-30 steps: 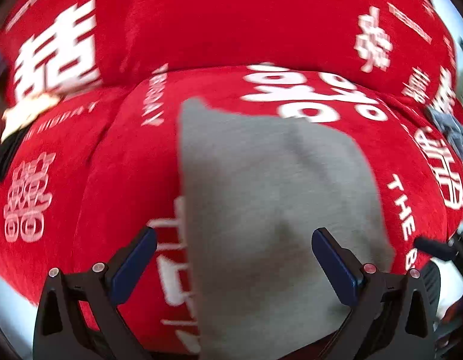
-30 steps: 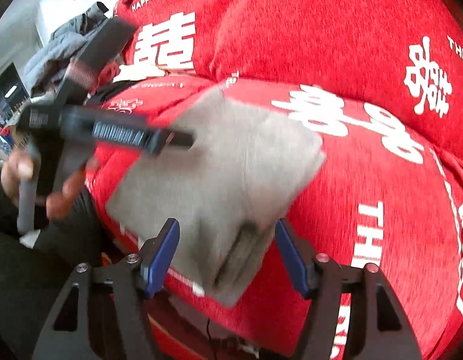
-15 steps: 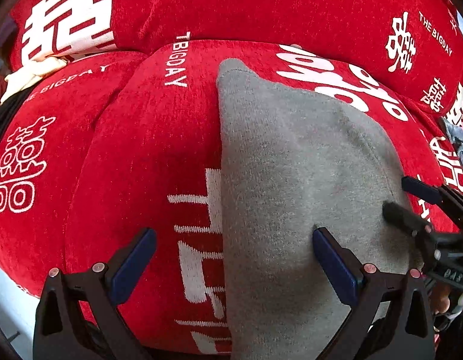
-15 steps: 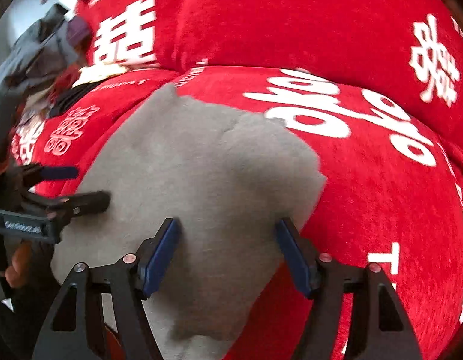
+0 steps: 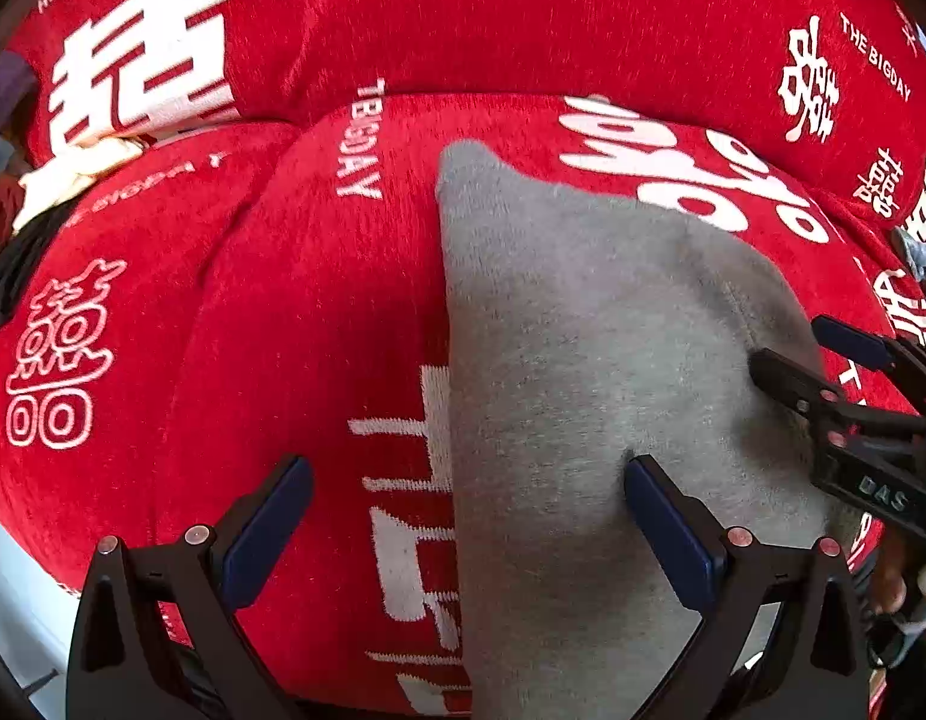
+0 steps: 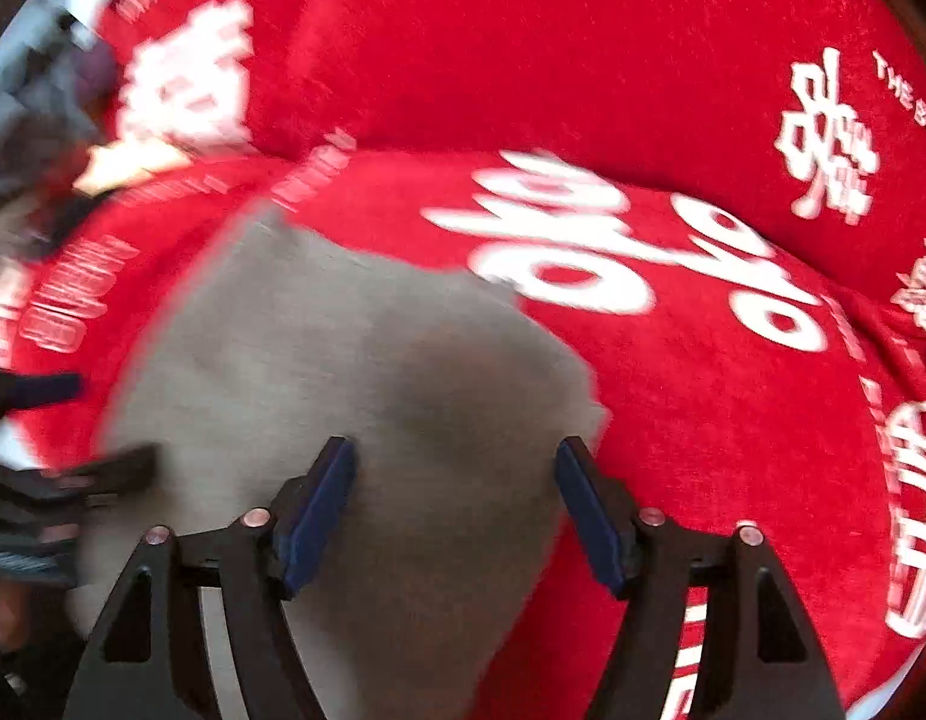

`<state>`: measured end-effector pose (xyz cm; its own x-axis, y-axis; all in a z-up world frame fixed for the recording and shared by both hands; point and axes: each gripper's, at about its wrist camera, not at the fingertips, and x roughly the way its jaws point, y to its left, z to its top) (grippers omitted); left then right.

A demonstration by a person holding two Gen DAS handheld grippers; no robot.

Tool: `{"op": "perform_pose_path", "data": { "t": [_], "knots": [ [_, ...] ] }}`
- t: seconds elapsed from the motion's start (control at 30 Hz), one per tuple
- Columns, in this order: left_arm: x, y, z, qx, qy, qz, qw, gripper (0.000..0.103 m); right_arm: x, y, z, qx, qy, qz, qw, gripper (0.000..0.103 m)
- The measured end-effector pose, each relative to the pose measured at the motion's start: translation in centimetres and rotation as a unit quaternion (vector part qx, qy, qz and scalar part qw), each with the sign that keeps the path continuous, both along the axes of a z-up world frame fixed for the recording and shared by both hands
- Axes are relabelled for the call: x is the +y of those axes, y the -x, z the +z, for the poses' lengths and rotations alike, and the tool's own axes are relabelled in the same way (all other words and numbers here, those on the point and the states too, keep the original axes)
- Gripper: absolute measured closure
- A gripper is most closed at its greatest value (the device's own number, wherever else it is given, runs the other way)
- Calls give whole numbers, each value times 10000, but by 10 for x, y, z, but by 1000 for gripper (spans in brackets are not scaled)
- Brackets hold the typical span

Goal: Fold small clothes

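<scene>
Grey folded cloth (image 5: 589, 360) soft, light, floppy; grip an edge. Left tool (image 5: 469, 516) wide, empty; right tool (image 6: 453, 504) just been opening, cloth between, unpinched.

The right wrist view is motion-blurred; the grey garment (image 5: 583, 420) runs off the bottom edge.

Grey garment (image 5: 583, 360), centre frame: soft matt fleecy cloth, slightly fuzzy nap. Red cover (image 5: 318, 312) w/ white woven lettering: plush chenille-like fabric, matt, short pile. Left gripper (image 5: 469, 510), bottom of frame: black matt plastic frame, blue rubbery-looking pads (image 5: 673, 528), small shiny metal rivets.
</scene>
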<state>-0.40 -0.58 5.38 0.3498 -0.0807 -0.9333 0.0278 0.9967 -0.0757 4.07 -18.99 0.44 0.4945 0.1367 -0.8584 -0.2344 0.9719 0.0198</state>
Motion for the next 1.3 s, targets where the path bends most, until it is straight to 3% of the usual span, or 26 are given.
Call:
{"op": "perform_pose_path", "data": {
  "t": [0.1,0.2,0.37,0.5,0.83,1.0,1.3],
  "knots": [
    [3,-8,-6,210,276,106,9993,0,-15,-10,-3,224,-425,-325,9983,21],
    [2,-9,0,192,257,156,9994,0,-20,-5,9,-17,18,-619,9981,21],
    [-5,-4,16,47,269,80,9996,0,-21,17,31,-94,-122,-436,9989,21],
    [-9,-2,23,32,273,38,9996,0,-8,38,39,-124,180,-138,9997,21],
    [-9,17,35,-240,304,318,9987,0,5,63,40,-19,184,6,9998,21],
    [-7,19,31,-74,216,368,9991,0,11,68,41,-63,286,101,9995,21],
    [-6,27,36,-228,18,434,9988,0,14,71,43,-52,273,147,9995,21]
  ]
}}
